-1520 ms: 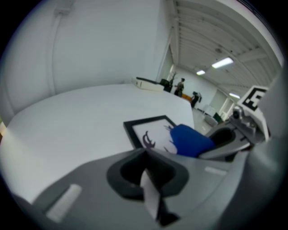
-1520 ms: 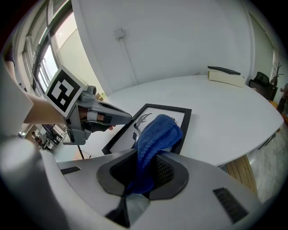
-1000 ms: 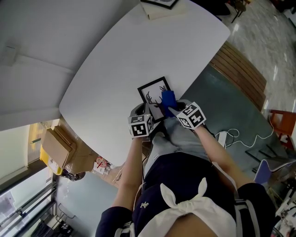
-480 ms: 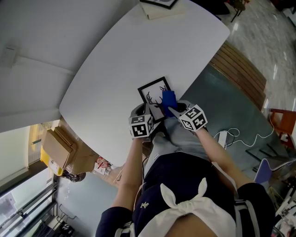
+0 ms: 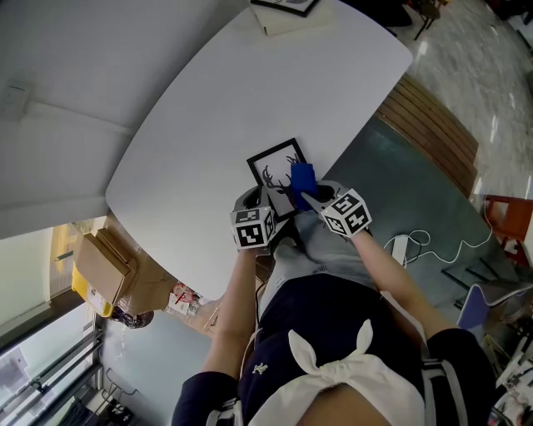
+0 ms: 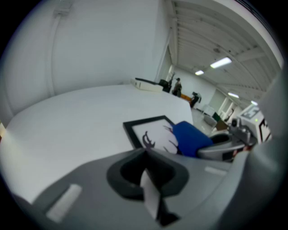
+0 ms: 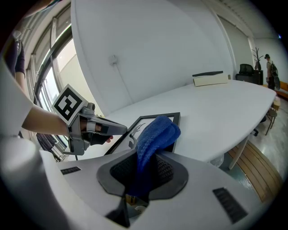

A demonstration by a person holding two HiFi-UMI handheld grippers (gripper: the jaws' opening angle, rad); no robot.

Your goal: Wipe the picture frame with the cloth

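Big white oval table (image 5: 208, 125) fills upper left of the head view, grey floor and wood slats to the right, cardboard boxes (image 5: 104, 262) lower left, a flat dark item (image 5: 287, 5) on the table's far end at top. Frame (image 5: 268, 170) lies mid-picture, close to the table's near edge, by the person. Left gripper (image 5: 268, 204) is at the frame's lower left; jaws pinched together on a thin pale sliver, which looks like the frame's near edge, though I can't be sure it is. Right gripper (image 5: 312, 195) is clamped on the blue cloth (image 5: 302, 177). The cloth's free end flops forward onto the right part of the glass, touching it. Wiping looks under way, most of the glass not covered. Risks, as I judge them: the frame is near the edge and pinned by one thin edge only, so a hard stroke toward the person could slide or pivot it out of the left jaws and off the table. The cloth is held at one end and is limp; it may fold under, and then the hard right jaws would scrape the glass. Pushing down on the far corner could tip the frame if it isn't flat; I can't tell if it is. The grippers are close, and a wide stroke left could bump them.
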